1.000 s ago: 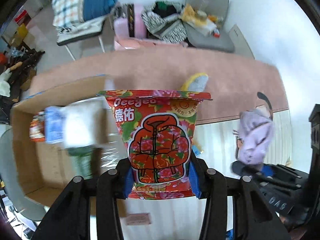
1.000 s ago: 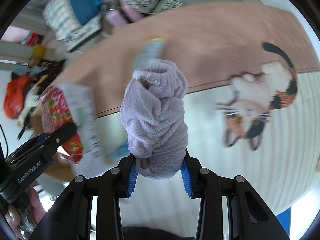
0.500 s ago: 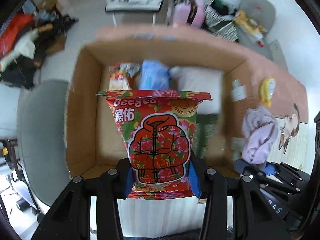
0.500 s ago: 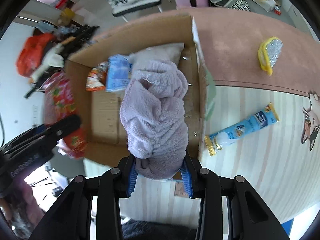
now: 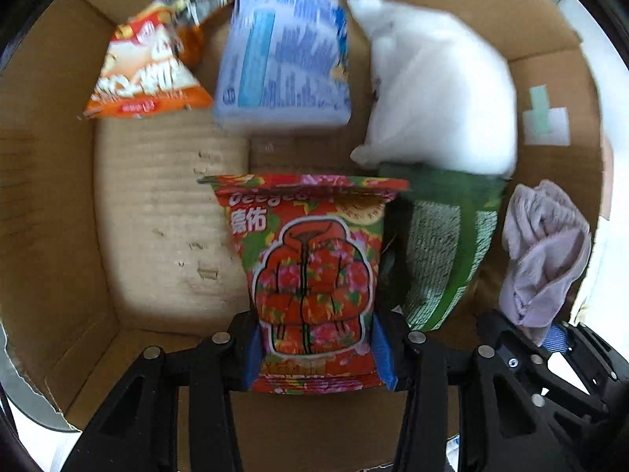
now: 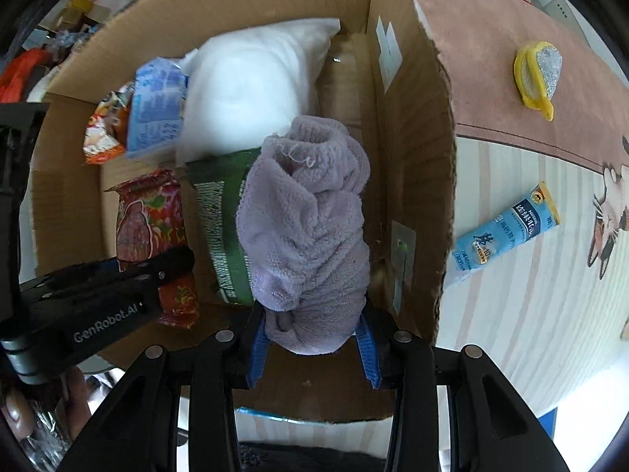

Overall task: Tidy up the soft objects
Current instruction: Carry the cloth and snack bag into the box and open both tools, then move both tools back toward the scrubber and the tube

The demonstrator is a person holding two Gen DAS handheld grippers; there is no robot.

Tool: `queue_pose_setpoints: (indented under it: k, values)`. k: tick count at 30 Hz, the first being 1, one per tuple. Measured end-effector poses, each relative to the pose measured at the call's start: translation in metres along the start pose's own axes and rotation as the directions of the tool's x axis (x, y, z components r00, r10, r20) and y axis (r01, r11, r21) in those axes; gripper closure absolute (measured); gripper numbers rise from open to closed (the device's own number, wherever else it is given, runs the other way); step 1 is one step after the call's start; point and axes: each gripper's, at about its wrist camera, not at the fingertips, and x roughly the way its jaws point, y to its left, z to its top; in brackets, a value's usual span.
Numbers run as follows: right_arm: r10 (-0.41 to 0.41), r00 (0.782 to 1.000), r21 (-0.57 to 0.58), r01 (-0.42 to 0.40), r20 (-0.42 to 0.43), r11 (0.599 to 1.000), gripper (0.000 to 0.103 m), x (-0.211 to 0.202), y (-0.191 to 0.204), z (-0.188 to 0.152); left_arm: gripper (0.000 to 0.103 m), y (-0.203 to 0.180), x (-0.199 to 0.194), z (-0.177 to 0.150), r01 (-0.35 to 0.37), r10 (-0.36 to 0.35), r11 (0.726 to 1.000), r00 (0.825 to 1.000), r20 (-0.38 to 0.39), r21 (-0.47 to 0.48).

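My left gripper (image 5: 318,354) is shut on a red floral snack bag (image 5: 310,271) and holds it inside the cardboard box (image 5: 59,216). My right gripper (image 6: 312,348) is shut on a rolled lilac towel (image 6: 306,228), held over the box's right side (image 6: 412,157). The towel also shows in the left wrist view (image 5: 542,251). In the box lie an orange snack bag (image 5: 145,74), a blue packet (image 5: 283,55), a white pillow (image 5: 436,90) and a green bag (image 5: 444,247).
Outside the box, on the right, a blue tube pack (image 6: 507,232) lies on the striped mat (image 6: 530,314). A yellow scrubber (image 6: 538,74) sits on the pink surface (image 6: 491,19). A cat picture (image 6: 613,212) is at the right edge.
Both grippers have moved down and forward into the box with their loads. The box's contents now fill both views.
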Motion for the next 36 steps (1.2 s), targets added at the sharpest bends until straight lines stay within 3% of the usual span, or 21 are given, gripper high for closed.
queue_pose_setpoints:
  k: [5, 9, 10, 11, 12, 16, 18, 21, 23, 26, 32, 36]
  values:
    - [0.019, 1.000, 0.011, -0.019, -0.023, 1.000, 0.055, 0.005, 0.002, 0.003, 0.059, 0.005, -0.007, -0.007, 0.019, -0.019, 1.000, 1.000, -0.006, -0.007]
    - [0.034, 0.999, 0.013, -0.034, -0.025, 0.999, 0.039, -0.001, 0.001, 0.009, 0.051, 0.008, -0.038, -0.015, 0.004, -0.005, 1.000, 0.998, 0.061, 0.011]
    - [0.045, 0.999, 0.015, -0.044, -0.018, 0.999, 0.039, -0.009, 0.002, 0.005, 0.047, 0.007, -0.049, -0.018, -0.009, 0.008, 1.000, 0.996, 0.087, 0.020]
    - [0.047, 0.999, 0.006, -0.047, -0.010, 0.999, 0.039, -0.014, 0.003, 0.003, 0.035, 0.009, -0.056, -0.023, -0.014, 0.011, 1.000, 0.995, 0.100, 0.024]
    - [0.049, 0.999, 0.002, -0.049, -0.004, 0.999, 0.038, -0.020, 0.004, 0.002, 0.029, 0.009, -0.068, -0.028, -0.020, 0.016, 0.999, 0.991, 0.134, 0.027]
    - [0.058, 0.998, -0.017, -0.057, 0.036, 0.998, 0.026, -0.043, 0.003, -0.007, 0.026, 0.011, -0.099, -0.045, -0.054, 0.046, 0.998, 0.975, 0.219, 0.032]
    - [0.053, 0.997, -0.030, -0.051, 0.062, 0.998, 0.022, -0.055, 0.004, -0.012, 0.013, 0.011, -0.113, -0.057, -0.086, 0.075, 0.996, 0.960, 0.271, 0.029]
    - [0.046, 0.993, -0.048, -0.041, 0.110, 0.998, 0.016, -0.076, 0.002, -0.023, 0.005, 0.016, -0.132, -0.065, -0.099, 0.089, 0.995, 0.943, 0.321, 0.014]
    - [0.035, 0.990, -0.061, -0.027, 0.138, 0.998, 0.010, -0.087, 0.005, -0.030, 0.004, 0.021, -0.137, -0.073, -0.086, 0.082, 0.996, 0.938, 0.338, -0.002]
    - [0.025, 0.981, -0.071, -0.012, 0.190, 0.997, 0.000, -0.104, 0.005, -0.040, 0.003, 0.019, -0.151, -0.087, -0.081, 0.082, 0.997, 0.915, 0.395, -0.020]
    - [-0.022, 0.958, -0.091, 0.050, 0.286, 0.995, 0.000, -0.133, 0.007, -0.061, 0.002, 0.020, -0.164, -0.115, -0.108, 0.118, 0.993, 0.881, 0.458, -0.047]
    - [-0.004, 0.950, -0.103, 0.039, 0.312, 0.994, 0.000, -0.146, 0.008, -0.076, 0.002, 0.018, -0.168, -0.126, -0.112, 0.125, 0.992, 0.869, 0.478, -0.055]
